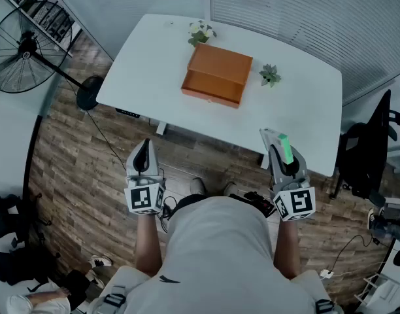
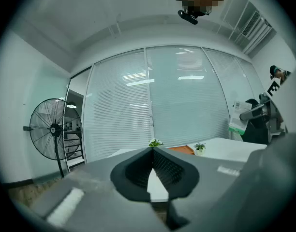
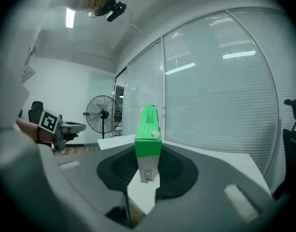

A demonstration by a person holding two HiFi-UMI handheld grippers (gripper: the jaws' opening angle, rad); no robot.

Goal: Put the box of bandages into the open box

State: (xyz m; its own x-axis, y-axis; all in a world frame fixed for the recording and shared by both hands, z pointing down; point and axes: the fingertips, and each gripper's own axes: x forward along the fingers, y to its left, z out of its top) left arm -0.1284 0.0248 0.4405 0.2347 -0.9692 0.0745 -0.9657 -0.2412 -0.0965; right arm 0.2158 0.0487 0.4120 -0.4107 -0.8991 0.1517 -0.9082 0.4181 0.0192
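The box of bandages (image 1: 283, 146), green and white, stands upright between the jaws of my right gripper (image 1: 279, 142), which is shut on its lower end (image 3: 148, 151). That gripper hovers over the near right edge of the white table (image 1: 304, 110). The orange box (image 1: 216, 74) sits in the middle of the table, well ahead of both grippers; it shows small in the left gripper view (image 2: 183, 150). My left gripper (image 1: 144, 149) is held over the floor short of the table, its jaws shut with nothing between them (image 2: 152, 151).
Two small potted plants (image 1: 200, 31) (image 1: 270, 75) flank the orange box at the back and right. A standing fan (image 1: 23, 51) is on the wooden floor at the left. A black office chair (image 1: 376, 142) stands right of the table.
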